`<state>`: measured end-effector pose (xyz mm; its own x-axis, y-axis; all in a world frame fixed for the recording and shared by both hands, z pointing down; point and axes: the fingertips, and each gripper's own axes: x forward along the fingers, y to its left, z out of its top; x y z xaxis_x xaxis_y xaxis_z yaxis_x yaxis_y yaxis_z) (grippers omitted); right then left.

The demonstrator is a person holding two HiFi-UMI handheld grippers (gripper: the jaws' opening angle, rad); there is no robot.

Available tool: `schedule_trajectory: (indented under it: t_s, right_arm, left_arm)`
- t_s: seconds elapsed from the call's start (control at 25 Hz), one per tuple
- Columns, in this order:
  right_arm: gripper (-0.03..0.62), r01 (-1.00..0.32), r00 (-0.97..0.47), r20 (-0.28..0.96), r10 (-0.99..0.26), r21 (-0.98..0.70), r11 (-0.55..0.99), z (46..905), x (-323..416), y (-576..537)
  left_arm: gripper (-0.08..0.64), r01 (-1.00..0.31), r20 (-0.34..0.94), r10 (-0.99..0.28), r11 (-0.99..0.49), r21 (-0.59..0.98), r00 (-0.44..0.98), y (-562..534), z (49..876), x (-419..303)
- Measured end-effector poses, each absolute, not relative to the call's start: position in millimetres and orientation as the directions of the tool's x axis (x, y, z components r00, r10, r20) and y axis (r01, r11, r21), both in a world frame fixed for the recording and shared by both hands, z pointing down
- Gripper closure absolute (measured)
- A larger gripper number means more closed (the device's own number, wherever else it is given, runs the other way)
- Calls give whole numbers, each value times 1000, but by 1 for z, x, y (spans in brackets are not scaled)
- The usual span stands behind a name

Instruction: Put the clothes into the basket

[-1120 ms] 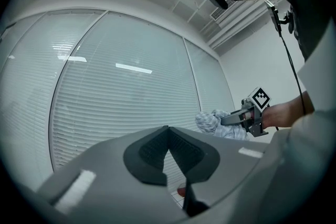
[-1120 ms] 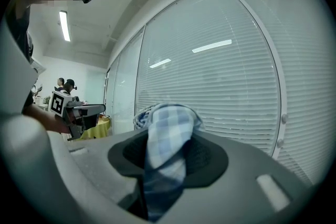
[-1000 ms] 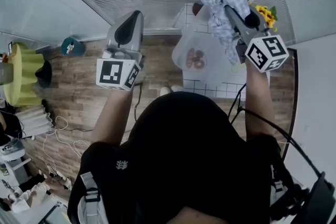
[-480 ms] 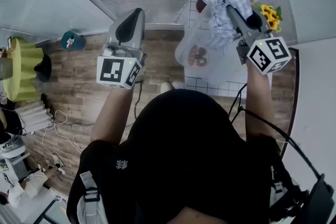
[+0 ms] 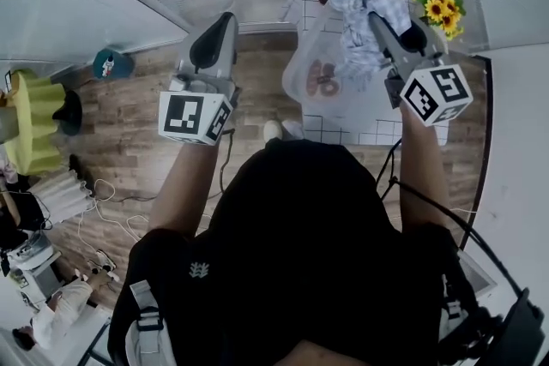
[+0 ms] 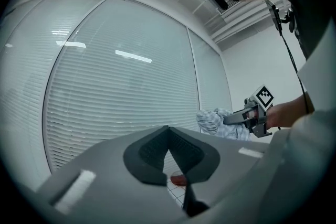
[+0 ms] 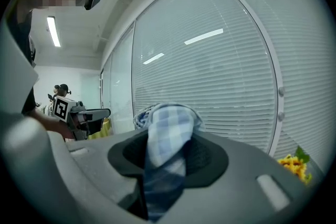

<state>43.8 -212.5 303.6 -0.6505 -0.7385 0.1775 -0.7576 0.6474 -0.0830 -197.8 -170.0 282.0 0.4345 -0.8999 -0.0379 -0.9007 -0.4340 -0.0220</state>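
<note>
We see a blue-and-white checked cloth (image 5: 360,4), grey left tongs (image 5: 225,20) and right tongs (image 5: 374,15) bearing black-and-white square markers (image 5: 190,117), yellow sunflowers (image 5: 437,10), a brown wood-plank floor (image 5: 129,150) and a white table (image 5: 343,131) with dark grid lines.

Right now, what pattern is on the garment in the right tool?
Light blue and white checks on the garment, clearest in the right gripper view.

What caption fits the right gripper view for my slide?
Right gripper clamped on a blue checked cloth, window blinds behind.
</note>
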Motion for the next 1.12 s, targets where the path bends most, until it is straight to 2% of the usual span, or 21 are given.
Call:
schedule_trajectory:
  t_s: [0.44,1.12]
  right_arm:
    - [431,-780,-624,217,-751,-118,614,350,69,-212]
    - [431,-796,-604,285,-744,-174,580,403,71,-218]
  left_arm:
    - [554,-854,24,-854,-520,-15,520,-194,317,-150]
    - [554,-828,94,-825,-560,0,558,-214,358,-138]
